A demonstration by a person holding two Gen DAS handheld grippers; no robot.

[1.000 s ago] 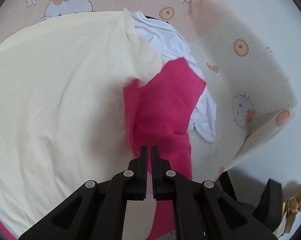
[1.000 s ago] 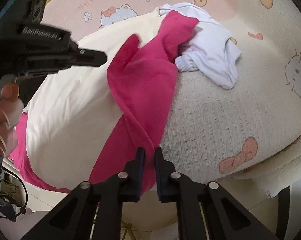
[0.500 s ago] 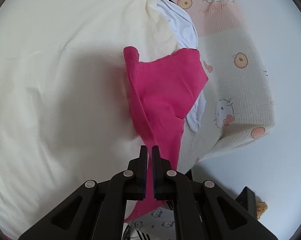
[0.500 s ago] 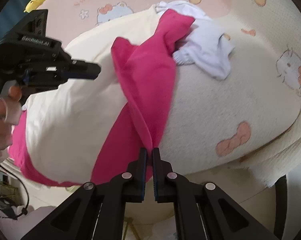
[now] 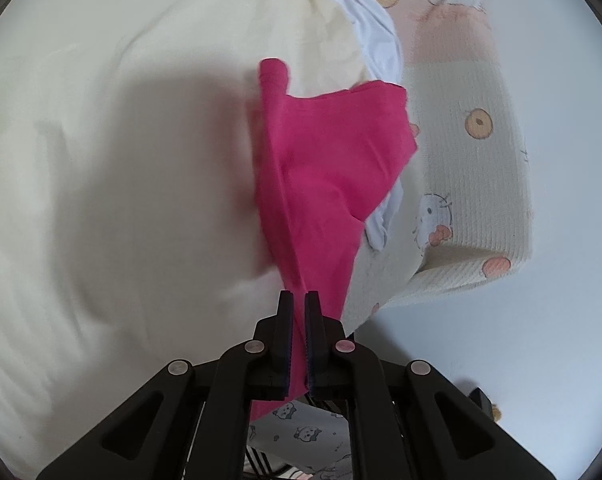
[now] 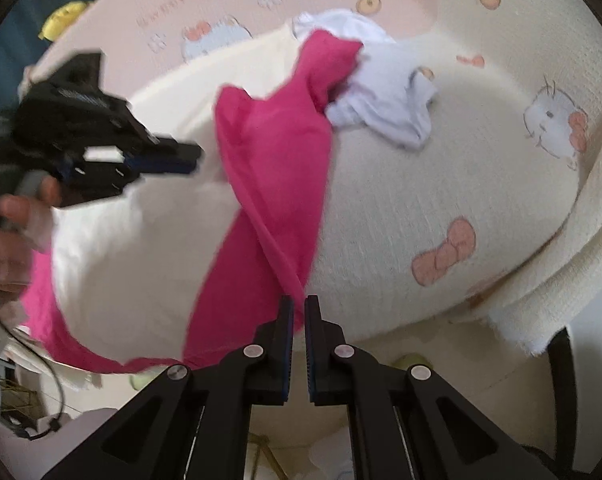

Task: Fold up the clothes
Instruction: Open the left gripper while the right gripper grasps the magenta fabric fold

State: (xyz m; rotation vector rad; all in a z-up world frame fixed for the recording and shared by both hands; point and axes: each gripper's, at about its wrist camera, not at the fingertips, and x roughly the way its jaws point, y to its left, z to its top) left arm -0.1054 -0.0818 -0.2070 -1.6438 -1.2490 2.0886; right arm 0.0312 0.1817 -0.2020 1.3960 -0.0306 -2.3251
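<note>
A pink garment [image 5: 329, 168] lies bunched across a large cream cloth [image 5: 121, 160] on the bed. My right gripper [image 6: 299, 304] is shut on a gathered fold of the pink garment [image 6: 273, 160] near the bed's front edge, and the fabric rises in a ridge from its tips. My left gripper [image 6: 197, 156], held by a hand [image 6: 5, 240], hovers shut just left of the pink fabric and apart from it. In its own view the left gripper [image 5: 299, 300] is shut, with the pink strip running behind its tips.
A crumpled white garment [image 6: 385, 96] lies beyond the pink one. All of it rests on a cat-print cream blanket [image 6: 441, 200] whose corner [image 5: 501, 256] hangs over the floor. A dark chair edge [image 6: 561, 360] stands at lower right.
The right jaws closed on the pink fold and drew it into a tighter ridge. The left gripper sank and rolled, coming nearer the pink fabric.
</note>
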